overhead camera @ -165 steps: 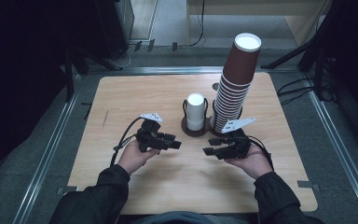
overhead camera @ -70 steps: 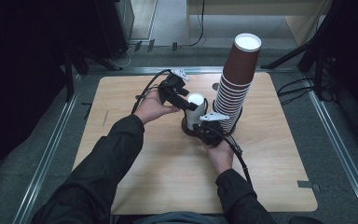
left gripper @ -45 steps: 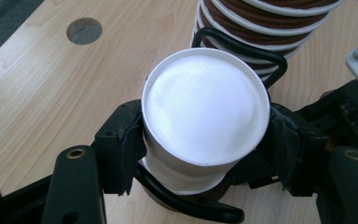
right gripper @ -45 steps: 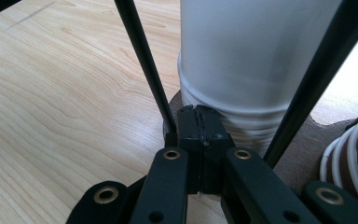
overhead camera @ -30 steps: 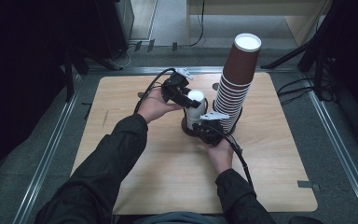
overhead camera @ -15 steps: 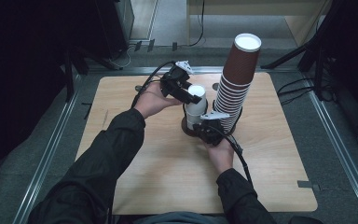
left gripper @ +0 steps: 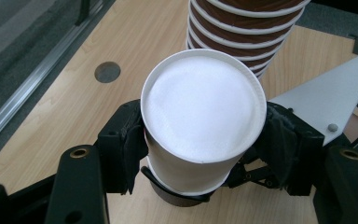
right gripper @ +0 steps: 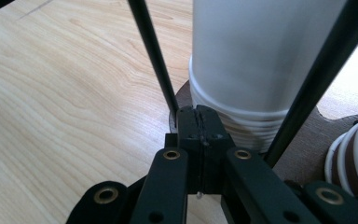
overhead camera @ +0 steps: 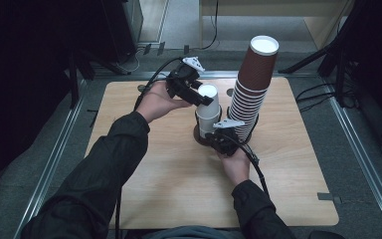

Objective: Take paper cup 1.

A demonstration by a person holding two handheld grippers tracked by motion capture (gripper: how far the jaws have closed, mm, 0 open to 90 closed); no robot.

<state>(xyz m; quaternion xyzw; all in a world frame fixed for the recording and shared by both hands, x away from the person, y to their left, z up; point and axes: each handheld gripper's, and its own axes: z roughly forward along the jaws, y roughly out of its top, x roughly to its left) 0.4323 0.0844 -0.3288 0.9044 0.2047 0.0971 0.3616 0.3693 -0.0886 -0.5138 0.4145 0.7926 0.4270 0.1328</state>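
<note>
L gripper (left gripper: pixel 200 154) clamps top white cup (left gripper: pixel 203 116); R gripper (right gripper: pixel 200 126) pinched on holder's wire (right gripper: pixel 154 56). Cup prob. mid-lift off nested stack (right gripper: pixel 242 126); separation unfinished.

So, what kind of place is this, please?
Probably a lab or data-recording workspace, not a café: a bare wooden table on metal floor rails, loose cables around it, and a person working two handheld grippers among paper cups.

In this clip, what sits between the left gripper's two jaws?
The top white cup of the short white stack sits between the jaws of the left gripper, whose pads press its sides. The left gripper view shows it, with the brown cup stack behind.
</note>
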